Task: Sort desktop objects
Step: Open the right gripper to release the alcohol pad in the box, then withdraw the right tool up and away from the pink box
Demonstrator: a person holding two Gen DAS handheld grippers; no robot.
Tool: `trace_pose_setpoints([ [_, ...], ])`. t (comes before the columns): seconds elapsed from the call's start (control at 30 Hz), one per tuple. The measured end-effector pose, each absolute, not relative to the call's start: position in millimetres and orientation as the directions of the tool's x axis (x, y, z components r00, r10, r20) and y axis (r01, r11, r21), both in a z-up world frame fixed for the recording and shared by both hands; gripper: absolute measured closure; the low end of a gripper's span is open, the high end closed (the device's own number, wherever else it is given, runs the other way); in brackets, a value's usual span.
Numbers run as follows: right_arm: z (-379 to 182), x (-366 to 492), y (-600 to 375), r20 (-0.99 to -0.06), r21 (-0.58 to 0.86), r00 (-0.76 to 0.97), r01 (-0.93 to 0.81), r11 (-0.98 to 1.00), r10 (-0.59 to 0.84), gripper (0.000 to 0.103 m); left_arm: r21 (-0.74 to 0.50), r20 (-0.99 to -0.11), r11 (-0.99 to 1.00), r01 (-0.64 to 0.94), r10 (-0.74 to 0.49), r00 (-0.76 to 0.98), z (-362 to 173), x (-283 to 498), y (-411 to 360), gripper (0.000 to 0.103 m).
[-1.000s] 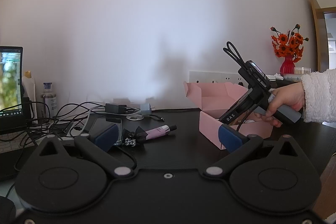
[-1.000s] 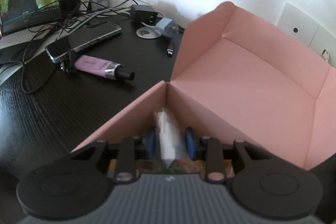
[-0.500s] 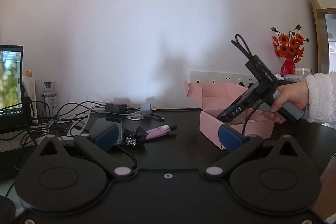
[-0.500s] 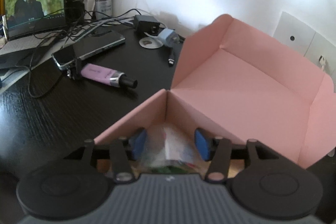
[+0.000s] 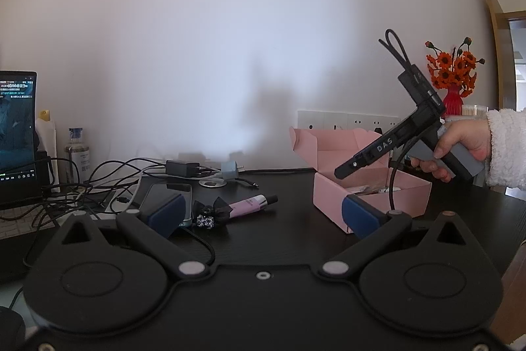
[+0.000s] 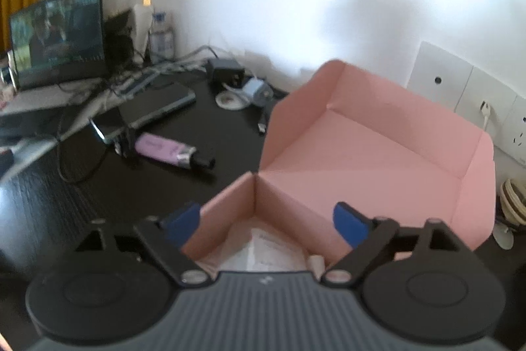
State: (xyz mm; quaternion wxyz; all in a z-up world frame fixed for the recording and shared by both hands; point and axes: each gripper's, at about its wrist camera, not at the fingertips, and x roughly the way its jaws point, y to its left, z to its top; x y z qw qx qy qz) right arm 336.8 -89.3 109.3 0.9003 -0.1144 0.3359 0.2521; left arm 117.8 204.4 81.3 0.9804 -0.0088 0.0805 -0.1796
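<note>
While hovering over the pink box, right gripper is opening, holding nothing | left gripper is gaping empty | purple tube, black bow lying beside the box.

- Left gripper: held near level, jaws wide apart, nothing between the pads.
- Right gripper: tilted downward, jaws opening, pads clear of anything.
- Right hand: wrapped round the grey handle, fluffy white sleeve at the wrist.

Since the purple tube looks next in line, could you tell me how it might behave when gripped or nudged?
The purple tube lies on its side on the desk, and it looks round, so a nudge may roll it. Its soft-looking body may give under the pads. It is probably light.
</note>
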Motion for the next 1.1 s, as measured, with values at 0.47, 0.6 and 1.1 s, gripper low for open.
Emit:
trace_pose_setpoints([
  [0.47, 125.8, 304.6, -90.4, -0.583, -0.090, 0.755, -0.429, 0.899, 0.301, 0.001, -0.045, -0.160, 0.936, 0.348, -0.350, 0.923, 80.9, 119.7, 203.3, 0.000],
  [0.6, 131.8, 282.8, -109.0, -0.529, -0.022, 0.779, -0.409, 0.912, 0.336, 0.001, -0.039, -0.159, 0.937, 0.347, -0.349, 0.924, 80.6, 119.0, 202.1, 0.000],
  [1.1, 94.6, 216.4, -173.2, -0.470, -0.032, 0.874, -0.153, 0.988, 0.120, 0.001, -0.048, -0.188, 0.940, 0.338, -0.341, 0.921, 80.9, 125.3, 200.0, 0.000],
])
